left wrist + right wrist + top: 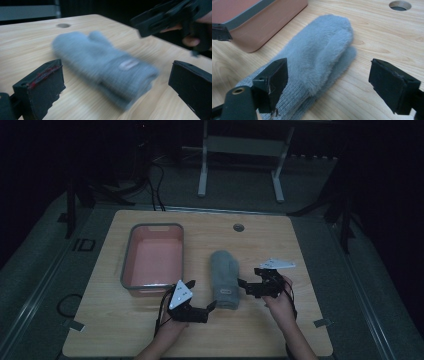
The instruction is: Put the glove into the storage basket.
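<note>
A grey fleece mitten (224,277) lies flat mid-table, its knitted cuff with a small white label toward the near edge. My left gripper (210,309) sits at the cuff's near-left corner, open; in the left gripper view its jaws stand wide on either side of the blurred mitten (105,65). To the right of the cuff, my right gripper (245,287) is open too. In the right gripper view the mitten (319,52) runs between its spread jaws, the left jaw over the cuff. The right gripper (162,20) also hangs above the mitten in the left gripper view.
A pink bin (152,260) with a grey rim stands left of the mitten, close to my left gripper. A round cable hole (238,227) sits near the table's far edge. Beyond the table (125,330), the dark floor has a white frame and cables.
</note>
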Available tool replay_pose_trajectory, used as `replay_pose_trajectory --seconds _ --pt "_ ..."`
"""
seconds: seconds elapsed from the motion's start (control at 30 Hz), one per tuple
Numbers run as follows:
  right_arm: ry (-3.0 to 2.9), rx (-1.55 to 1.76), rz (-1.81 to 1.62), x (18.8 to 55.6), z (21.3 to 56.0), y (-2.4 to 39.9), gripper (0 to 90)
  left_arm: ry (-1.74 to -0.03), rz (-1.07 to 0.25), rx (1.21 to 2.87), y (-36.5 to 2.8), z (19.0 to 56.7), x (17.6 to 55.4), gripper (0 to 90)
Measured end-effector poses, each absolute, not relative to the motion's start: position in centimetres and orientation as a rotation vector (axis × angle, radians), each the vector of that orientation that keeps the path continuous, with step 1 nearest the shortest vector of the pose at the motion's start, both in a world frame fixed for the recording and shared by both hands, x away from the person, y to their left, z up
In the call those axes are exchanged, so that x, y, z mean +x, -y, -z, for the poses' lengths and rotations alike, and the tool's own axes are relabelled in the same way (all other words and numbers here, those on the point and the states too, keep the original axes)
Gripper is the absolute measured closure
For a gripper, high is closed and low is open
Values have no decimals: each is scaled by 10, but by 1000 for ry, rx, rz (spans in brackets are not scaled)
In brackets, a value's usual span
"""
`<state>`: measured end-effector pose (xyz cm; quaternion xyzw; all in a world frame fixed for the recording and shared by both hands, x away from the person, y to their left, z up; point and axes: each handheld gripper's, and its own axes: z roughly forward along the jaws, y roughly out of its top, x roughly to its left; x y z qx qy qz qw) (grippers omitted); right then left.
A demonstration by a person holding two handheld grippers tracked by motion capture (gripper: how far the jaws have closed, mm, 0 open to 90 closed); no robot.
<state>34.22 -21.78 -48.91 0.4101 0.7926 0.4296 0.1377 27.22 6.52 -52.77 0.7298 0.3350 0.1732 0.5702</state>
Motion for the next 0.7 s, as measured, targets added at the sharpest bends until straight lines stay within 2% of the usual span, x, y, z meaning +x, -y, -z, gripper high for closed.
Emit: replay_pose_trajectory --seconds 0.3,0.6,0.7 --pt "-2278 1212 -1283 352 493 215 161 -776 -342 1772 -45 517 313 2" --pt "-2340 1300 -1267 365 509 206 143 -935 -293 1837 -37 528 337 2" --pt "-2342 1359 -1279 372 513 204 145 -983 -314 1858 -33 530 338 98"
